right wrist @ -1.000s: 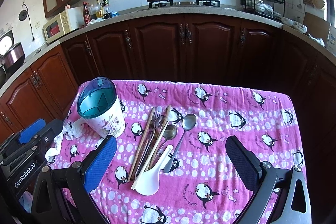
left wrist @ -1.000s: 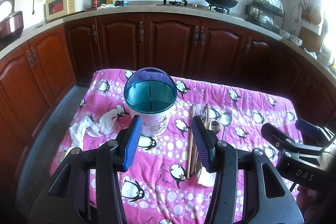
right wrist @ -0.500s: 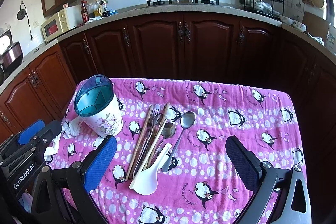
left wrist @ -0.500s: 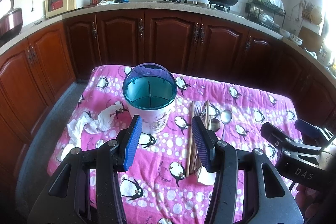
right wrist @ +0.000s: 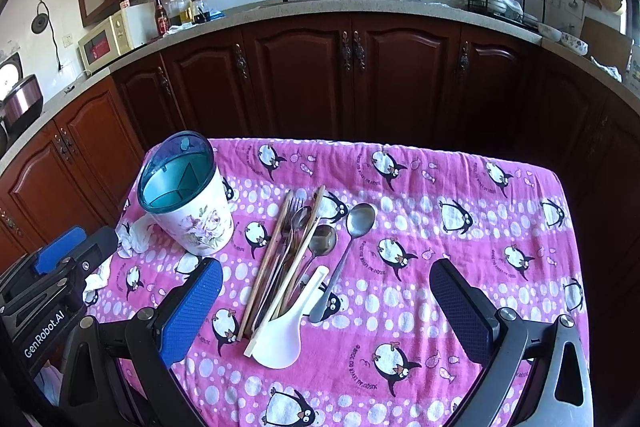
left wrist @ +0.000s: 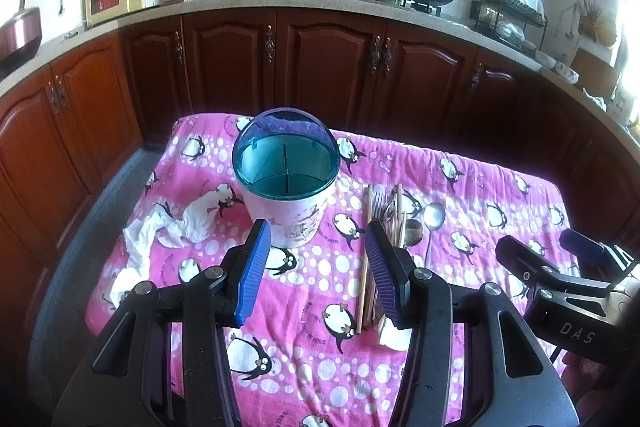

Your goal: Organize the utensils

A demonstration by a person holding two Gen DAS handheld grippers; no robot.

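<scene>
In the left wrist view, almost nothing is being changed against a second ago: the utensil holder is being framed a little higher, and the left gripper is being held with its jaws released and nothing between them, exactly as before. From this it is being judged that no utensil is yet being sorted. The holder is being shown as a white cylinder with a floral print, a translucent teal rim and dividers splitting it into compartments, all empty. A crumpled white cloth is lying just beside it on the soft pink penguin-print tablecloth.

In the right wrist view, the framing is likewise hardly being altered, and the right gripper is being kept spread wide, empty. The task's things are lying together on the cloth between its ribbed blue pads: wooden chopsticks, a metal fork, shiny steel spoons and a smooth white plastic rice paddle. All are lying outside the holder, near it.
</scene>
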